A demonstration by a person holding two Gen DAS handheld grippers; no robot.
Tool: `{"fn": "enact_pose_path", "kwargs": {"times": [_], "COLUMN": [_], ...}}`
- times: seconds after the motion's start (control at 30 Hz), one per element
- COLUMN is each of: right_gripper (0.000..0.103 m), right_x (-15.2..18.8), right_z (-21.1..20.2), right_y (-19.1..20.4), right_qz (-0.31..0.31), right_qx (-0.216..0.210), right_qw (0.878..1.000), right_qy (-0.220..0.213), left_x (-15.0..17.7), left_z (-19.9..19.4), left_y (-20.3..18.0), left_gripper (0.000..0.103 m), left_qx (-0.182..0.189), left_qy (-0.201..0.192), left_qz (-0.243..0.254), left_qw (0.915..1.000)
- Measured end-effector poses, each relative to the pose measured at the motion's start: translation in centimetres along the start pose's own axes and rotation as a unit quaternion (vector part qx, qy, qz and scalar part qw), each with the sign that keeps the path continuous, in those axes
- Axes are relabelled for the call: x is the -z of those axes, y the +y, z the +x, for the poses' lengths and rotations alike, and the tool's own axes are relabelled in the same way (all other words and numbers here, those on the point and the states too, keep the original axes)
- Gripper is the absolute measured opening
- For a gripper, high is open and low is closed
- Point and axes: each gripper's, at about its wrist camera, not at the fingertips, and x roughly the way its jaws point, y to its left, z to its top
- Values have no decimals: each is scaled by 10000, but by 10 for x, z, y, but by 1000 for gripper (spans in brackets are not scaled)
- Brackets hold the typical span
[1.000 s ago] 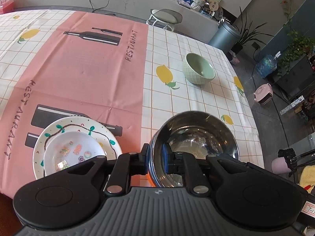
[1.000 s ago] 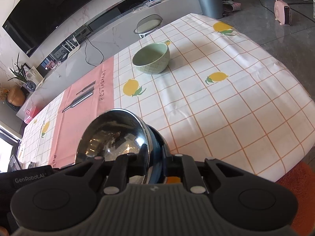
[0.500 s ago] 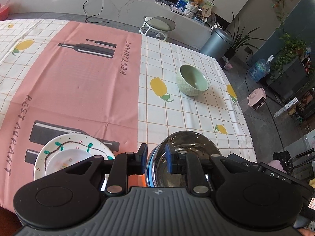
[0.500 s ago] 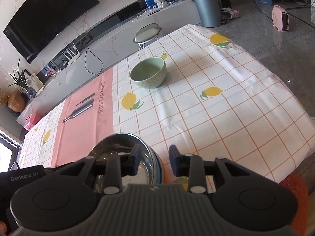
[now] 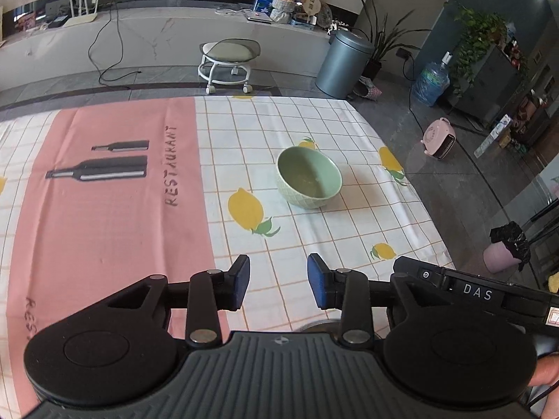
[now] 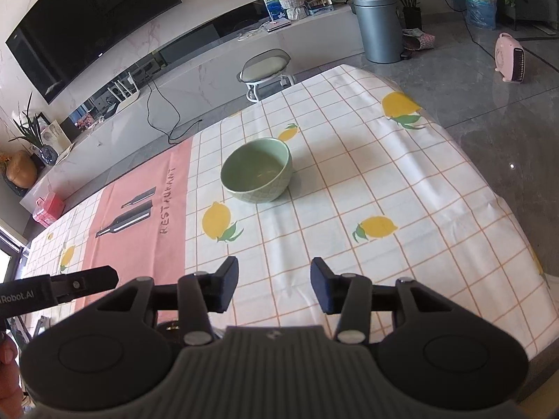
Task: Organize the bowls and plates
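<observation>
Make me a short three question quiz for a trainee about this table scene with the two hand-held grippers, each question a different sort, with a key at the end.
1. True or false: the left hand-held gripper is shut on the green bowl.
2. Multiple choice: the green bowl stands on which part of the tablecloth? A) the pink panel B) the white checked part with lemons C) hanging over the edge
3. Fill in: the right hand-held gripper has its jaws ____ and holds nothing.

Key: 1 false; both hand-held grippers are apart from the bowl. 2 B. 3 open.
</observation>
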Motion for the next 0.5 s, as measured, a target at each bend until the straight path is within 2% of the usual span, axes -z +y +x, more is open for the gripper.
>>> {"fn": "enact_pose_path", "kwargs": {"times": [0.17, 0.3, 0.5], "right_gripper": [46, 46, 45], "right_x": [-32, -56, -85], "right_z": [30, 60, 104], "right_y": [0, 0, -6], "right_qz": [-141, -187, -61], "right_qx": [126, 208, 284], "right_qw": [9997, 9992, 9984], "right_qy": [131, 268, 484], "left_x": [-33, -55, -80], "left_z": [34, 64, 117], "left_y": [1, 4, 9], "left_gripper": [42, 42, 42], "left_qx": [147, 63, 135], "left_qy": [171, 259, 534], "left_qz": [57, 31, 19], "left_qw": [9997, 9996, 9985]}}
